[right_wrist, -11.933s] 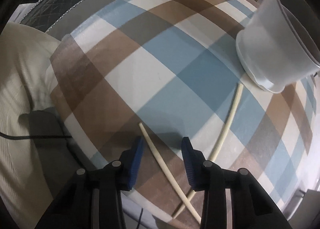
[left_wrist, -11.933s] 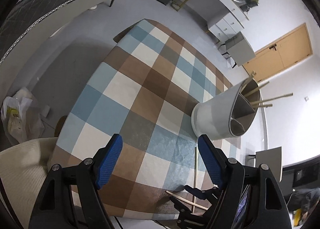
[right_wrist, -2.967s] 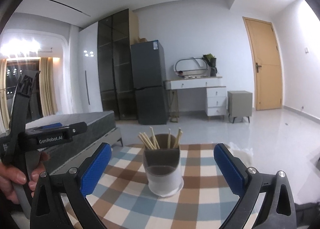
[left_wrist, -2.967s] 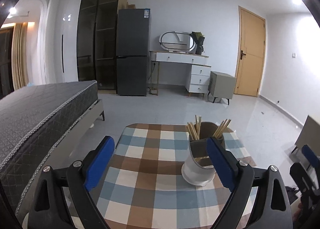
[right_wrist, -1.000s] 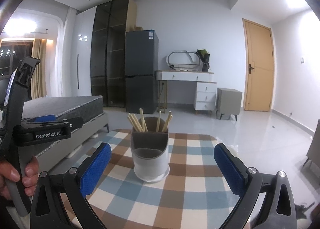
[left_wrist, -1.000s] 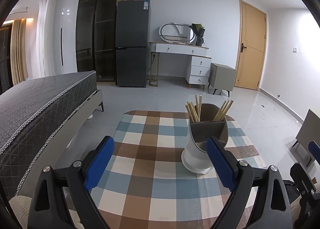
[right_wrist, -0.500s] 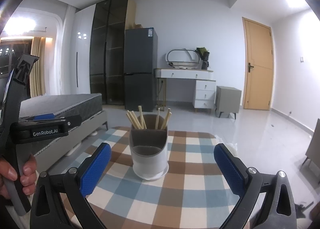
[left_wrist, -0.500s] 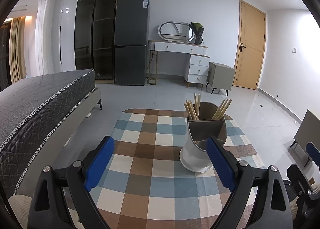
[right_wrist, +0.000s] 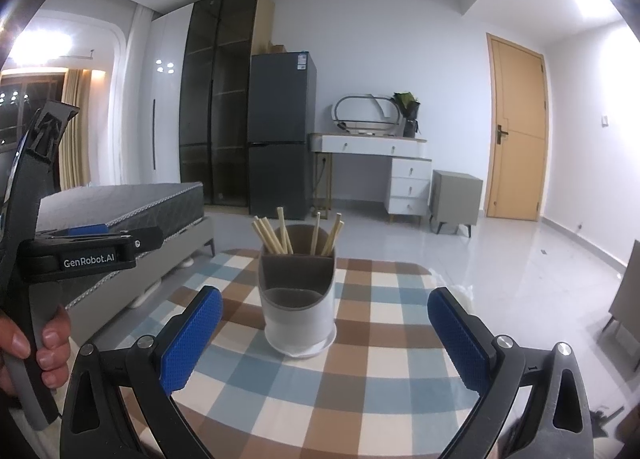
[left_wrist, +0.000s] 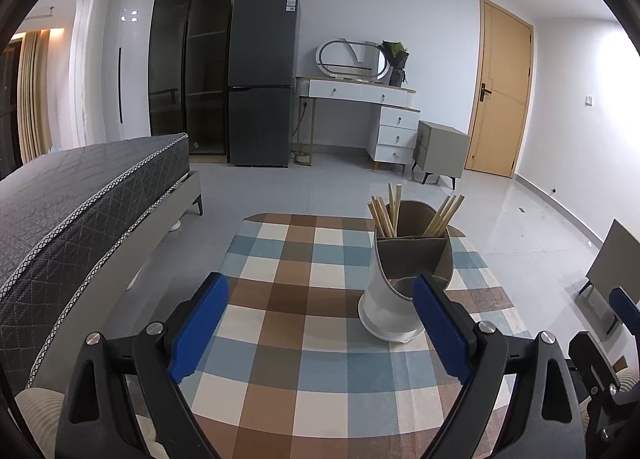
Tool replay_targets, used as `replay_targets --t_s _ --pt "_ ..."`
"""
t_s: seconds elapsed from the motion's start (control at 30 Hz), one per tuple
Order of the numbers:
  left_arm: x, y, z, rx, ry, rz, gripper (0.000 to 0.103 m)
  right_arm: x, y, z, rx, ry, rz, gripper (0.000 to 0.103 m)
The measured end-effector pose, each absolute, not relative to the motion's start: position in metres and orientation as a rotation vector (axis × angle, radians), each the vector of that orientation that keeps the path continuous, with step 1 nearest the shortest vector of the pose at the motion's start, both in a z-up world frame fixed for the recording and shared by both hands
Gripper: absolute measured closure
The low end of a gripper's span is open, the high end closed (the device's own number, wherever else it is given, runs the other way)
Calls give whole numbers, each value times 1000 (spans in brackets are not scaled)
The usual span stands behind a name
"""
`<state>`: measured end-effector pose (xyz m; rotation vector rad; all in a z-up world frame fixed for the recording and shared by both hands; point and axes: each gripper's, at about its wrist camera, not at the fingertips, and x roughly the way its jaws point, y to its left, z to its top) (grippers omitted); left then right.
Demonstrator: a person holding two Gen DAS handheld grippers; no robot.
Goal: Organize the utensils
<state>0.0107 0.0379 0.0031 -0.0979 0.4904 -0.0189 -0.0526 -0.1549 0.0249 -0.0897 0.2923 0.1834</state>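
Observation:
A white utensil holder (left_wrist: 404, 279) with grey dividers stands upright on the checked table (left_wrist: 304, 339), right of centre. Several wooden chopsticks (left_wrist: 386, 211) stand in its two back compartments. In the right wrist view the holder (right_wrist: 298, 307) is dead ahead with the chopsticks (right_wrist: 276, 237) sticking up. My left gripper (left_wrist: 320, 327) is open and empty, held back from the holder. My right gripper (right_wrist: 326, 333) is open and empty, also held back from the holder.
A grey bed (left_wrist: 80, 195) lies left of the table. A dark fridge (left_wrist: 262, 79), a white dresser (left_wrist: 360, 115), a grey side cabinet (left_wrist: 440, 147) and a wooden door (left_wrist: 500, 95) stand at the far wall. The left gripper's handle (right_wrist: 36, 259) shows in the right wrist view.
Both grippers have drifted slightly nearer the table over the last second; both stay wide open. The holder and chopsticks have not moved.

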Motion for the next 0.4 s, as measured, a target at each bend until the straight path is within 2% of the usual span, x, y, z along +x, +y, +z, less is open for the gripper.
replay_targets --t_s 0.4 --pt "11 38 3 -97 496 -12 13 -53 -154 25 -92 295 186 0"
